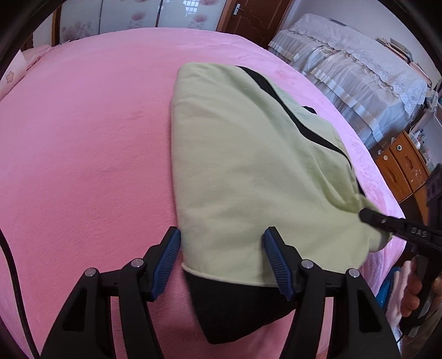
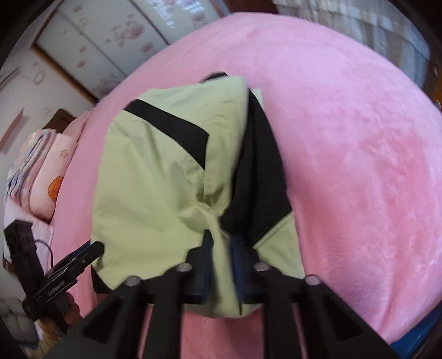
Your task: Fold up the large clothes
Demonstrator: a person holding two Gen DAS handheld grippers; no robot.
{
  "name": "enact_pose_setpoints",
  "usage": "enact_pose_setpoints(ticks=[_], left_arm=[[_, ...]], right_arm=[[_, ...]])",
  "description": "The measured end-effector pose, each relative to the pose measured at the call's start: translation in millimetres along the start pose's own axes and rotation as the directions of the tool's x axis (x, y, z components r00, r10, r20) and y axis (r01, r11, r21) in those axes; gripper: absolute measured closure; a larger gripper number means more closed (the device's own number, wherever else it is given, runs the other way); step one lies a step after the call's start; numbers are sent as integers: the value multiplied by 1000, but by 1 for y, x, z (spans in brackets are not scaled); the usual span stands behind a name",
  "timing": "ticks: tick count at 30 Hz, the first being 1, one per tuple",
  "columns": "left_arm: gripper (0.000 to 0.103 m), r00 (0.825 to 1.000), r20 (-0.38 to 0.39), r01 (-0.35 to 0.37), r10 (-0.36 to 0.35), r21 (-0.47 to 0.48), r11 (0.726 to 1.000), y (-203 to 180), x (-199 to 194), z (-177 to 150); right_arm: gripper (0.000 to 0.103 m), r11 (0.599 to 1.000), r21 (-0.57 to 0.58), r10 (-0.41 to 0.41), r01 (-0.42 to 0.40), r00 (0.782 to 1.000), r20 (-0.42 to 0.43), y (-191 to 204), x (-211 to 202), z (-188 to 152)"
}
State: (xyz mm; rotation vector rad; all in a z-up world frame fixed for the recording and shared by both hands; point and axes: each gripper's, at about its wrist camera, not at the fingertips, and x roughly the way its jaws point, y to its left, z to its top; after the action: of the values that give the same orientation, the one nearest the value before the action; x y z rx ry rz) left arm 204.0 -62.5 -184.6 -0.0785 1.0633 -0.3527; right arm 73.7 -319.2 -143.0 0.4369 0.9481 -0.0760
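Note:
A light green garment with black panels (image 1: 248, 165) lies partly folded on a pink bed cover (image 1: 83, 152). My left gripper (image 1: 221, 243) is open, its blue-padded fingers (image 1: 168, 248) spread over the garment's near edge where a black part (image 1: 234, 303) shows. My right gripper (image 2: 221, 248) is shut on a bunch of green fabric at the garment's (image 2: 154, 171) near edge. It also shows in the left wrist view (image 1: 367, 214), pinching the garment's right corner. The left gripper shows at the lower left of the right wrist view (image 2: 94, 248).
The pink bed cover (image 2: 359, 165) fills most of both views. A second bed with lace covers (image 1: 359, 69) and a wooden cabinet (image 1: 403, 165) stand to the right. Pillows (image 2: 41, 176) lie at the bed's far end. A wardrobe with floral panels (image 1: 138, 13) stands behind.

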Motion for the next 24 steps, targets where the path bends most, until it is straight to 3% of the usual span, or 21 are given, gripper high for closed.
enact_pose_setpoints(ticks=[3,7,9,11,15,20,24], left_arm=[[41,1000,26,1,-2,40,999,-16,-1,1],[39,999,18,-29,28,81,996,-30,11,-3],[39,999,12,-45,44,98,994,-33,18,-6],[39,999,8,-44,44,96,994,-32,18,-5],[39,999,-6,-50,51,106,993,-32,4,6],[39,991,120,-73,56,144,987,-47,-32,41],[40,986,158,-77,57,121,990,-58,-22,85]], right_arm=[[95,998,-55,-38,45,993,116,3,-29,-2],[94,992,-18,-125,126,991,40,-25,7,-16],[92,988,-28,-152,154,987,55,-25,18,-21],[88,984,-23,-173,175,982,69,-21,15,-21],[67,979,-12,-201,203,975,94,-12,-7,-11],[66,989,-52,-126,141,966,225,8,-48,18],[66,994,-102,-4,28,974,228,39,-27,60]])
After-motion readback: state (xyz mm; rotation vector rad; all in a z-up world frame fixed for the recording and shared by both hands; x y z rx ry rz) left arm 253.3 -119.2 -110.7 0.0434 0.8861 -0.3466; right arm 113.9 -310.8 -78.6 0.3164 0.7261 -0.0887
